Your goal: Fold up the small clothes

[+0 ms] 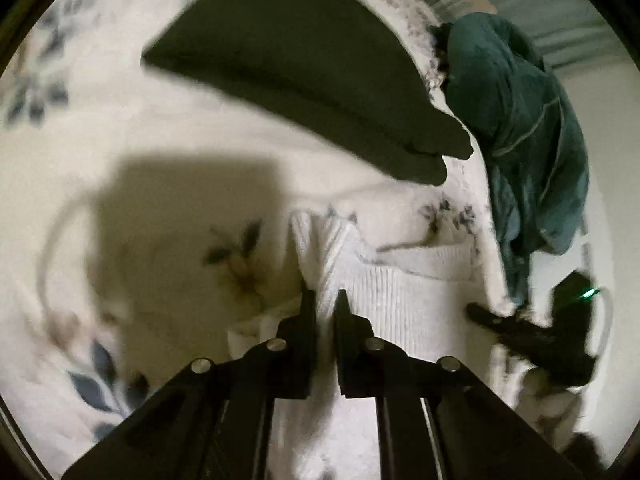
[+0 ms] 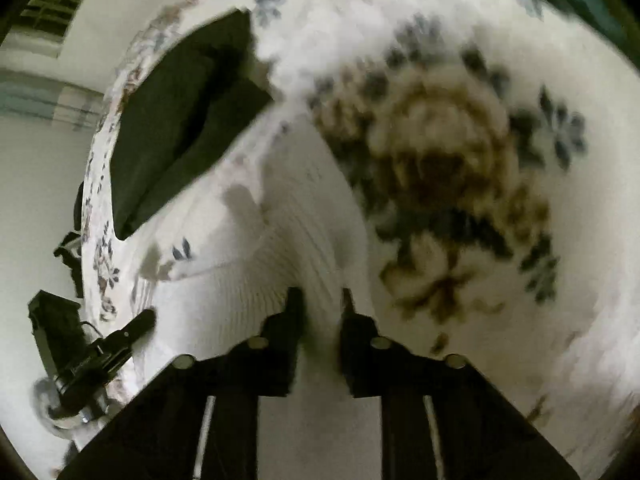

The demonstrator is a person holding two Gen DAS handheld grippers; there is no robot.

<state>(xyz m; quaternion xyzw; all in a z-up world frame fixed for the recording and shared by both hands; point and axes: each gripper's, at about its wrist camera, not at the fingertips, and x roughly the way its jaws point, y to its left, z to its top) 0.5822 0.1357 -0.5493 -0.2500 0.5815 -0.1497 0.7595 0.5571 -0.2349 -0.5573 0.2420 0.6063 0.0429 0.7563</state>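
A white ribbed knit garment [image 1: 404, 292] lies on a floral bedspread [image 1: 168, 128]. My left gripper [image 1: 325, 298] is shut on a bunched edge of it. In the right wrist view the same garment [image 2: 280, 248] runs up between the fingers of my right gripper [image 2: 318, 296], which is shut on its fabric. The right gripper also shows at the right of the left wrist view [image 1: 520, 328], on the garment's far edge. The left gripper shows at the lower left of the right wrist view [image 2: 108, 348].
A folded dark green garment [image 1: 304, 68] lies on the bed behind the white one, also in the right wrist view [image 2: 180, 120]. A teal garment [image 1: 528, 128] hangs over the bed's edge. The bedspread [image 2: 460, 160] carries large flower prints.
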